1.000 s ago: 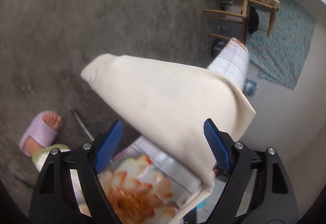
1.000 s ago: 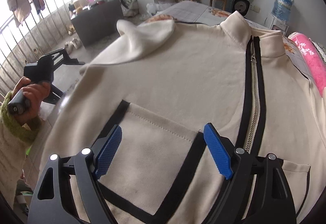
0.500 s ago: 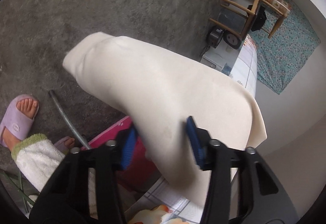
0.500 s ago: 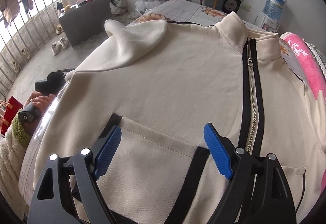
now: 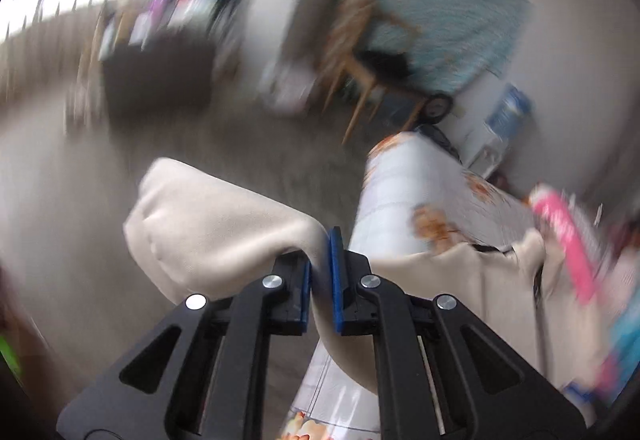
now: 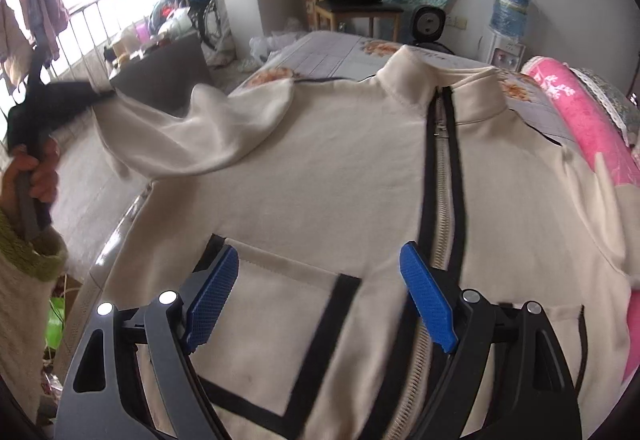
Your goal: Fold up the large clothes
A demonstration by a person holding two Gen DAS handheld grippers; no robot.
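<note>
While the cream zip-up jacket (image 6: 340, 168) lies front-up and spread across the bed (image 6: 332, 52), collar toward the far end, the left gripper (image 5: 320, 272) has just been closing and now pinches the sleeve (image 5: 208, 224) near its cuff, cloth squeezed between the blue pads. Seen from the right wrist view, that sleeve (image 6: 188, 136) is lifted off the bed's left edge and stretched out toward the left gripper (image 6: 100, 94), which is blurred there. Right gripper (image 6: 320, 304) hovers over the lower front near the pocket and zipper (image 6: 440, 208), jaws wide apart, holding nothing. Step in hand looks like the first sleeve fold: sleeve grabbed, not yet laid over. Next move likely calls for carrying the sleeve across onto the chest and laying it flat, right gripper maybe pinning the body so it won't drag. Pink quilt (image 6: 580, 120) sits along the right side.
</note>
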